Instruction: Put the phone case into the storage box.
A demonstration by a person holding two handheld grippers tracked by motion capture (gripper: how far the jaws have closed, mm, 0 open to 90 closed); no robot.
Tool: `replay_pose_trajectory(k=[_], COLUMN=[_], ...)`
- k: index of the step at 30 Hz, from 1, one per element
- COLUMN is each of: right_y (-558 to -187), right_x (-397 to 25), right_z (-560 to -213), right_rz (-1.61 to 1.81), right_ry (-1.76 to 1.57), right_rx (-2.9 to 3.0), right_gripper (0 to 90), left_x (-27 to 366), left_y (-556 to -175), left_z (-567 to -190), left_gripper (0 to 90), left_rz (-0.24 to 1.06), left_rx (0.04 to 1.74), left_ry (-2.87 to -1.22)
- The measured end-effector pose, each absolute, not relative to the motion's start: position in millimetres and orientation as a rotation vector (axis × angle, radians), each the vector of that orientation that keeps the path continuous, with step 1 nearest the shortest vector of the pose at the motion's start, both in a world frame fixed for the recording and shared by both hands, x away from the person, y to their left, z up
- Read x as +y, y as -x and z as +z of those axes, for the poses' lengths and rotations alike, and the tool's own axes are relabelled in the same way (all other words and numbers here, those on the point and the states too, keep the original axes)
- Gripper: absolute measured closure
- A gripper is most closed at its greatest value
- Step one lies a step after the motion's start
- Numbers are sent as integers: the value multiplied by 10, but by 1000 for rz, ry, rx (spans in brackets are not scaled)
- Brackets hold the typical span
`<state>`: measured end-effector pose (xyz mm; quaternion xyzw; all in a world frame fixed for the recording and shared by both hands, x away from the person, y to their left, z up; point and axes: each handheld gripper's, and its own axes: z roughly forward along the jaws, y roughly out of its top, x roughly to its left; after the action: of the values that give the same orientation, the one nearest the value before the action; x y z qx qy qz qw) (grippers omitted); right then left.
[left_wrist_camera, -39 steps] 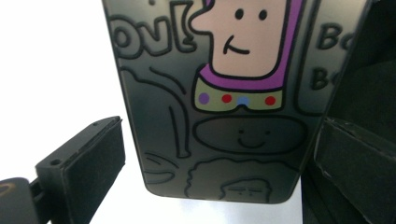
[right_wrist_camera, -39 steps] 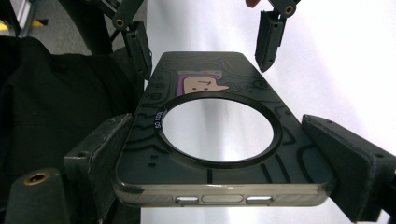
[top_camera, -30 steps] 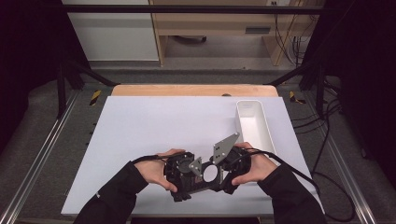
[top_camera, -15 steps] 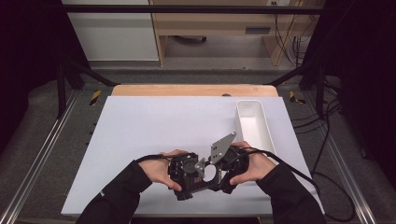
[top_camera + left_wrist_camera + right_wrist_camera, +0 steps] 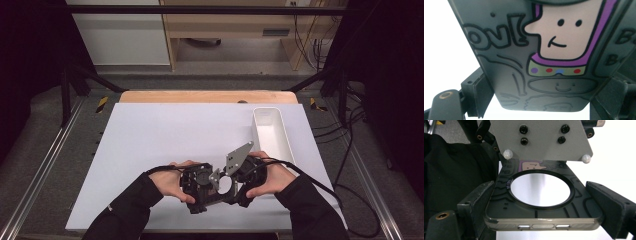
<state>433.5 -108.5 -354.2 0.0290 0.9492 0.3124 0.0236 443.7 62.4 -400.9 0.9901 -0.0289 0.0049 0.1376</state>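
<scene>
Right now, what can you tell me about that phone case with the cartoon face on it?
The phone case looks like smoky, see-through plastic with a shiny rim and three slots cut in its edge. A black ring circles a round clear window in it. The other side shows a cartoon face with a purple outline, coloured dots and black doodles. It is held flat above the white table, between the jaws of the right hand-held gripper and the left hand-held gripper.

I see my two black grippers, left gripper [image 5: 200,186] and right gripper [image 5: 245,177], each trailing a black cable. The right carries a grey three-cornered plate [image 5: 238,157] with black screws and white round studs. My sleeves [image 5: 125,210] are black.
</scene>
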Motion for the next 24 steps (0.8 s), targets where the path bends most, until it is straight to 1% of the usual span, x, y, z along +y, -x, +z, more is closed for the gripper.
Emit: replay_pose_trajectory(k=[9, 14, 20, 24], right_y=[-4348, -4331, -4311, -4299], right_x=[-1099, -1123, -1210, -1281], right_z=[-3530, -3500, -3403, -3359], right_rz=[1010, 1069, 1160, 1209], right_ry=[-92, -99, -125, -155], right_rx=[2927, 2907, 2846, 2805], right_gripper=[113, 51, 22, 21], left_x=[650, 672, 731, 797], left_y=[-4435, -4444, -4459, -4464], left_z=[-4005, -3994, -3995, -4013], left_gripper=[116, 116, 116, 116], left_rz=[34, 45, 35, 39], left_rx=[-86, -76, -48, -24], left_ry=[-2838, -2815, -2791, -2760])
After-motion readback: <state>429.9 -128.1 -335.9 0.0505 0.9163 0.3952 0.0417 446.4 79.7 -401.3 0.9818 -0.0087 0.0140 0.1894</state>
